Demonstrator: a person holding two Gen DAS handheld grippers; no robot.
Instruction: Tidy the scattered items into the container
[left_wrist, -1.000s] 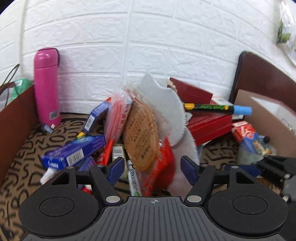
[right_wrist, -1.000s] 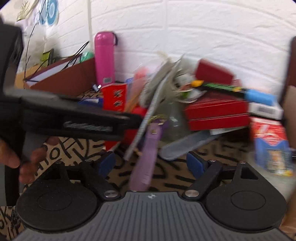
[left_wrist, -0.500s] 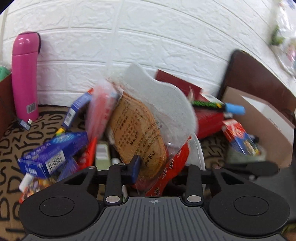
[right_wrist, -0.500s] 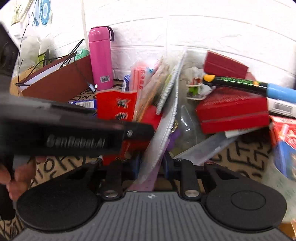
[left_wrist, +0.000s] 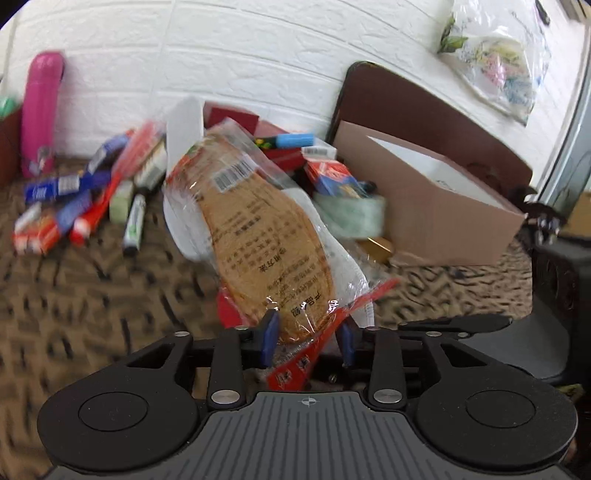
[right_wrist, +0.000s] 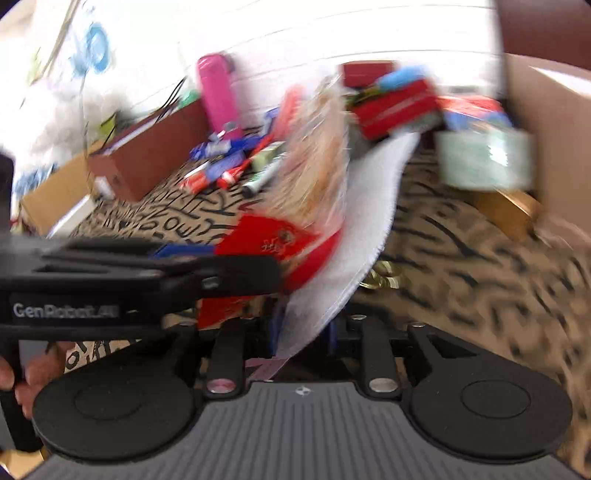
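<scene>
My left gripper (left_wrist: 306, 341) is shut on a clear snack bag (left_wrist: 266, 236) with a brown flat cake inside and a red end, held up above the patterned mat. My right gripper (right_wrist: 303, 336) is shut on a white flat pad (right_wrist: 362, 229), lifted beside the snack bag (right_wrist: 317, 162). The left gripper's black body (right_wrist: 147, 280) crosses the right wrist view at the left. An open cardboard box (left_wrist: 424, 199) stands to the right. Scattered pens and small boxes (left_wrist: 85, 199) lie on the mat at the left.
A pink flask (left_wrist: 38, 110) stands by the white brick wall. Red boxes (right_wrist: 395, 107) and a blue-capped marker (left_wrist: 291, 140) are piled at the back. A pale green roll (left_wrist: 351, 214) lies by the box. A brown box (right_wrist: 147, 155) stands at the left.
Both grippers closed on their items and lifted them out of the pile. Both have swung right toward the cardboard box; the views are blurred by motion.
</scene>
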